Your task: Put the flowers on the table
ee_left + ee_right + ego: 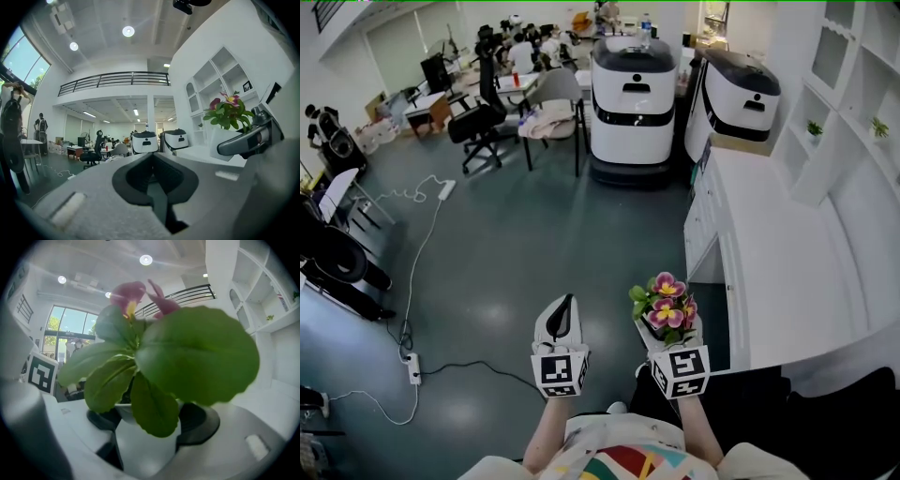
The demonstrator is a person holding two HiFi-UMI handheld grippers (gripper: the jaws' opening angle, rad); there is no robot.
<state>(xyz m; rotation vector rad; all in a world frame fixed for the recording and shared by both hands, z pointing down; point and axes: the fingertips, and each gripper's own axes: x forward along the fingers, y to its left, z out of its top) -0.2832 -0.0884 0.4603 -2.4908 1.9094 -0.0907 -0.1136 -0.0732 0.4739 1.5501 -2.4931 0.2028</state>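
The flowers (667,302) are pink blooms with green leaves in a small white pot (146,446). My right gripper (669,328) is shut on the pot and holds it upright in front of me, over the floor just left of the white table (787,272). Big leaves (192,357) fill the right gripper view. The left gripper view shows the plant (228,111) to its right, above the right gripper (248,138). My left gripper (563,319) floats beside it, jaws closed together on nothing, their tips (158,190) meeting.
Two white rounded machines (633,94) (739,97) stand at the table's far end. White shelves (848,103) rise along the right wall with small plants. Office chairs (478,120) and desks with people sit at the back. Cables and a power strip (413,367) lie on the floor at left.
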